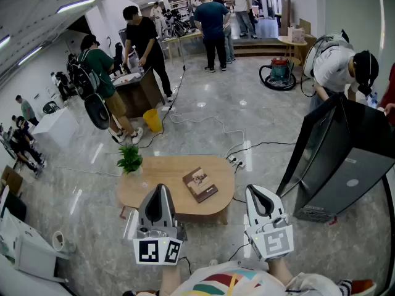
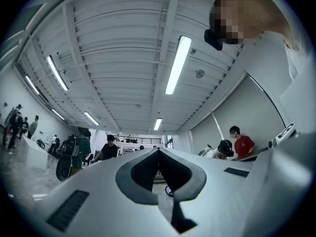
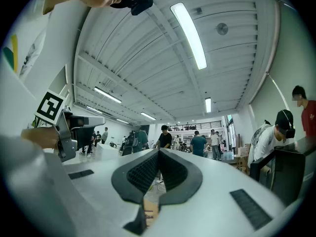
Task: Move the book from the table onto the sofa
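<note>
One book (image 1: pixel 200 184), in head view only, lies on one table (image 1: pixel 154 180) at twelve o'clock. Left gripper (image 1: pixel 162 190) and right gripper (image 1: pixel 254 191) have jaws together, empty.

A large open lab or workshop hall: polished floor (image 1: pixel 259 103), trailing cables (image 1: pixel 203 127), vacuum cleaner (image 1: pixel 281 73), people (image 1: pixel 145 39) working at surfaces (image 1: pixel 137 94) upper left.

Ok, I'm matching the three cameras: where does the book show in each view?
Head view: book on the wooden table, just below centre.
Left gripper view: not in it.
Right gripper view: not in it.
Shared landmark: the person in the black T-shirt, in all three.
</note>
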The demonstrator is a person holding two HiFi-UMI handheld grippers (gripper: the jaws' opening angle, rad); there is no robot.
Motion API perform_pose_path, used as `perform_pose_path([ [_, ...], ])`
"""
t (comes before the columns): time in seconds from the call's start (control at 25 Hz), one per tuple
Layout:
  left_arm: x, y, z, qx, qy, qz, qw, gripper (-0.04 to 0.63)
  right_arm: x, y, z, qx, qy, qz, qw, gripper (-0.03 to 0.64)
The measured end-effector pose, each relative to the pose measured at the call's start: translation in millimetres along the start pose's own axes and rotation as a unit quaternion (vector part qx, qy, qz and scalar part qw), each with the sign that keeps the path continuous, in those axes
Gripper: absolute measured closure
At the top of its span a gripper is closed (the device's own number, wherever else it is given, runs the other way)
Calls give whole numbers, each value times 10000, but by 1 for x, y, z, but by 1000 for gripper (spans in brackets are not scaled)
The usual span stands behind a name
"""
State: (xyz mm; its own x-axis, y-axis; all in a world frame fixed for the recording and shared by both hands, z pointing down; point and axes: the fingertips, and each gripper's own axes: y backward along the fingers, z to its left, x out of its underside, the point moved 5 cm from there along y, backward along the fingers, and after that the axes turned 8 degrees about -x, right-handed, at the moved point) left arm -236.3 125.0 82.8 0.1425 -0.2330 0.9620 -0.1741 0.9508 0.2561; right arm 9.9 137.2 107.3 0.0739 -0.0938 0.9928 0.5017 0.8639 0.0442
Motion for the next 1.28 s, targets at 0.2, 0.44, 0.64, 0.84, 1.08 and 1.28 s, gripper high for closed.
perform_pose_path([
  [0.2, -3, 4, 11, -76, -9, -38, 10000, 588, -2, -7, 12, -145, 55, -51, 9999, 601],
  [0.44, -1, 11, 26, -233, 55, -26, 9997, 588, 3, -12, 20, -277, 96, -36, 9996, 601],
  [0.64, 0, 17, 34, -300, 46, 2, 9995, 588, 3, -15, 24, -140, -63, -12, 9999, 601],
  [0.84, 9, 17, 31, -352, 90, 73, 9993, 588, 9, -12, 18, -106, -71, 81, 9999, 601],
  [1.08, 26, 16, 0, -311, 334, 236, 9987, 588, 39, 18, 2, -587, -152, 408, 9973, 601],
  [1.28, 23, 29, -33, -467, -2, 268, 9985, 588, 43, 44, -20, -641, -215, 565, 9961, 601],
])
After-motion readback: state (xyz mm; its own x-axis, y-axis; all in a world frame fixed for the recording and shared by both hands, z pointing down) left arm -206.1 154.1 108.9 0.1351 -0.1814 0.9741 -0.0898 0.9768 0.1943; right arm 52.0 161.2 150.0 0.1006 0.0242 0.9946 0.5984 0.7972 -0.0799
